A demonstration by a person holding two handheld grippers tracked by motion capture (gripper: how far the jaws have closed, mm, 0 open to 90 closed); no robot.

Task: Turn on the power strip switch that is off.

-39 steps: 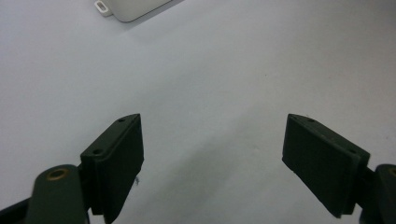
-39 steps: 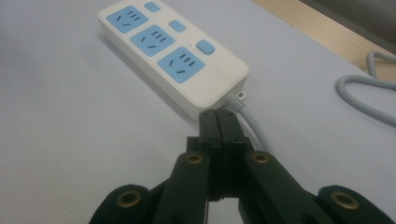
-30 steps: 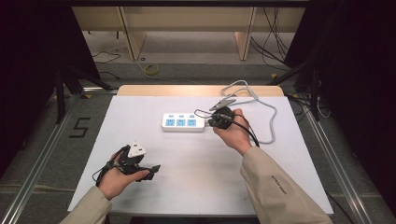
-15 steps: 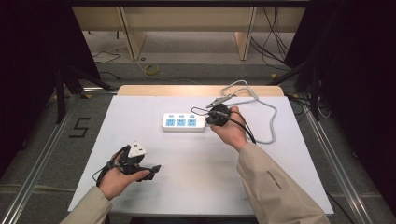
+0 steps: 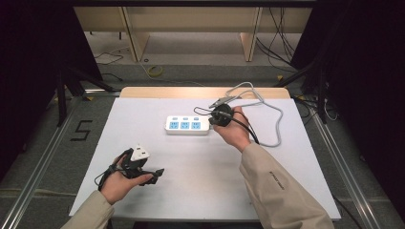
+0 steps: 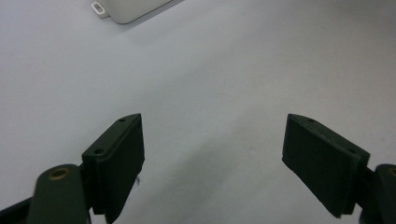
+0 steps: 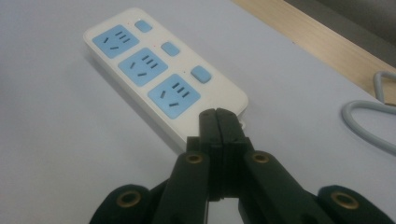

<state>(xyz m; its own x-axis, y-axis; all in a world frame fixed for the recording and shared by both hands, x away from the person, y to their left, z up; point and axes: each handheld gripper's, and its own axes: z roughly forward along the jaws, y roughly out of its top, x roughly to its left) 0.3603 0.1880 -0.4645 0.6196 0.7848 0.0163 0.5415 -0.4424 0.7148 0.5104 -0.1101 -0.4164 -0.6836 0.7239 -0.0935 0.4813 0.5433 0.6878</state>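
White three-socket power strip [image 7: 163, 79] on the white table [image 5: 191, 191], right gripper [image 7: 218, 122] pressed together beside its cord end, blue sockets showing close-up, left gripper [image 6: 212, 158] spread wide, empty.

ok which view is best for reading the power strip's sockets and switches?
Right gripper view: the power strip is close, with three blue sockets and three switches distinct. The high view shows it whole but small, with its grey cable. The left gripper view catches just one white corner.
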